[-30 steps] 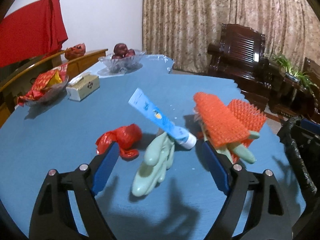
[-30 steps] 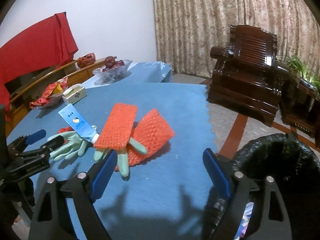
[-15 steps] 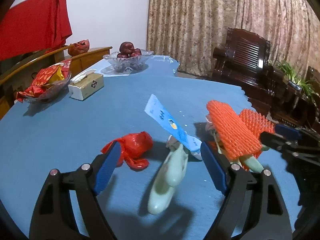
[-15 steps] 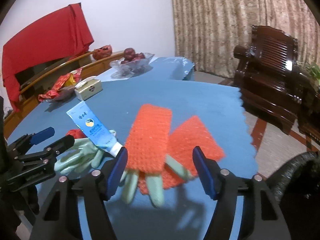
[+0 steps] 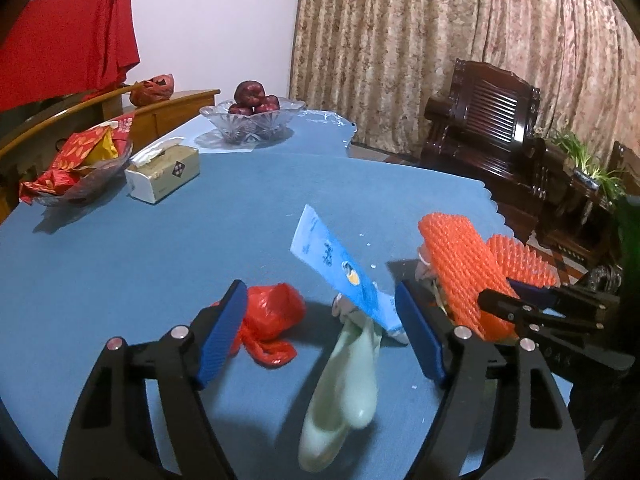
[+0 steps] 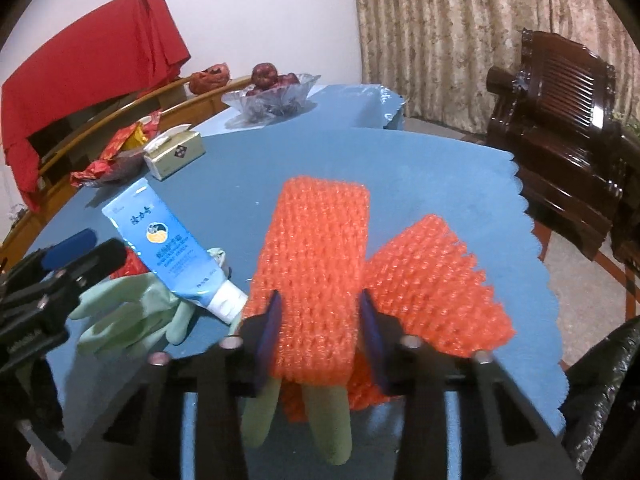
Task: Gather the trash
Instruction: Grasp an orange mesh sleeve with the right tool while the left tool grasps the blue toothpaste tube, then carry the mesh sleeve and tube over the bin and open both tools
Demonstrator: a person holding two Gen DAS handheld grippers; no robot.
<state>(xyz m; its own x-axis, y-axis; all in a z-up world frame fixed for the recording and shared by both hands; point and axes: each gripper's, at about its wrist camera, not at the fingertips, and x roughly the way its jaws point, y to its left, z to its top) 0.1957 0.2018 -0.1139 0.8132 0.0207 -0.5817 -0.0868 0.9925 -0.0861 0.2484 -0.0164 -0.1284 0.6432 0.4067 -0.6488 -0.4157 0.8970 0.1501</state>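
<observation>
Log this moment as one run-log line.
right gripper: closing on orange foam net | left gripper: open over green glove | tube: untouched

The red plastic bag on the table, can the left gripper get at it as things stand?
Probably yes. The red plastic bag lies just ahead of the open left gripper, beside its left finger, with nothing on it. The green glove and blue tube lie to one side.

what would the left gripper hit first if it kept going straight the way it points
Probably the pale green glove lying between its open fingers, with the blue tube propped just beyond it. Depth is hard to judge in this fisheye view.
</observation>
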